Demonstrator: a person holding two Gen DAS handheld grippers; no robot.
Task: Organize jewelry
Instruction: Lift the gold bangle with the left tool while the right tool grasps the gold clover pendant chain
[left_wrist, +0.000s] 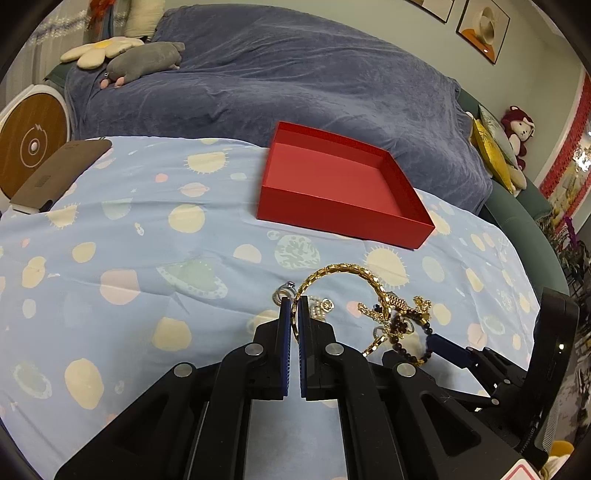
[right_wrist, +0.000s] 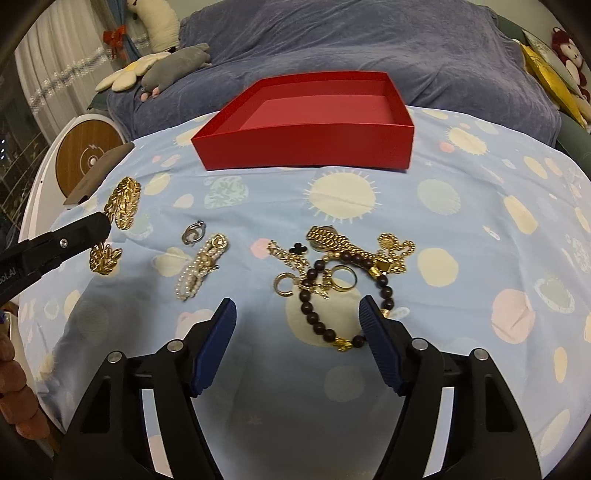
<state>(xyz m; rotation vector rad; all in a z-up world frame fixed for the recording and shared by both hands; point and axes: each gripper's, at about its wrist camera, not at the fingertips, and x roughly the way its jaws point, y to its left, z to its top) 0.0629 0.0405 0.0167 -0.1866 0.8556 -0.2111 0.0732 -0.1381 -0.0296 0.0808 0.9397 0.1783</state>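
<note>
My left gripper (left_wrist: 294, 301) is shut on a gold leaf-pattern bracelet (left_wrist: 343, 271), which arcs up and to the right above the cloth; in the right wrist view the same bracelet (right_wrist: 123, 205) sticks out past the left gripper's tip (right_wrist: 99, 225). An open red box (left_wrist: 343, 184) (right_wrist: 314, 122) stands empty beyond. My right gripper (right_wrist: 299, 314) is open just in front of a dark bead bracelet (right_wrist: 314, 317). A heap of gold chains, a gold watch (right_wrist: 328, 238) and rings (right_wrist: 345, 278) lies beyond it. A pearl piece (right_wrist: 201, 267) and a silver ring (right_wrist: 194, 232) lie to the left.
The blue planet-print cloth (right_wrist: 480, 229) covers the table. A brown phone-like slab (left_wrist: 59, 173) and a round white-and-wood device (left_wrist: 31, 142) sit at the far left edge. A blue-covered sofa (left_wrist: 295, 74) with plush toys lies behind.
</note>
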